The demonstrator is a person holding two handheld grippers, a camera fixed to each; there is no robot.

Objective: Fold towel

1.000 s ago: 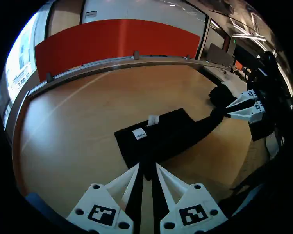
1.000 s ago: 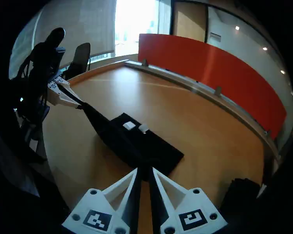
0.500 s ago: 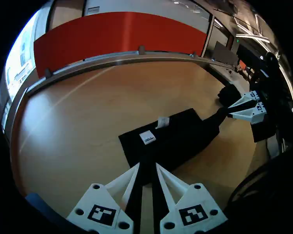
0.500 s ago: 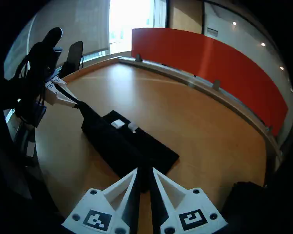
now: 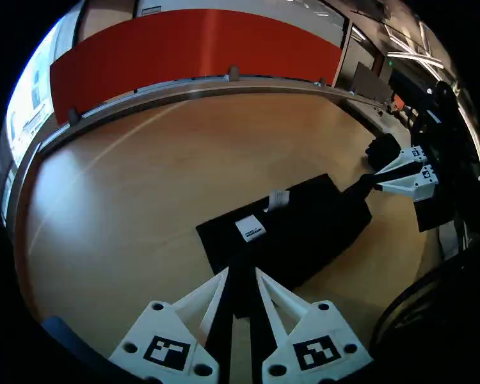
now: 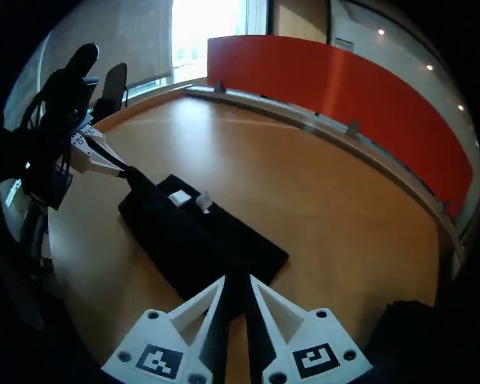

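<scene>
– Where is the towel?

– The black towel [image 5: 304,224] lies spread on the wooden tabletop [image 5: 144,192], well apart from the red screen [image 5: 195,48] that stands along the far edge.

– And the tongs?

– The left tongs [image 5: 242,272] are pressed together on a towel corner on the side away from the red screen, with black cloth pinched between both fingers. The right tongs [image 6: 237,278] are clamped the same way on the other corner away from the screen.

– Is the cloth flat there?

– No. At each held corner it rises to a peak off the tabletop.

– Anything on it?

– Two white labels [image 5: 251,227] lie on top, near the edge facing the red screen.
</scene>
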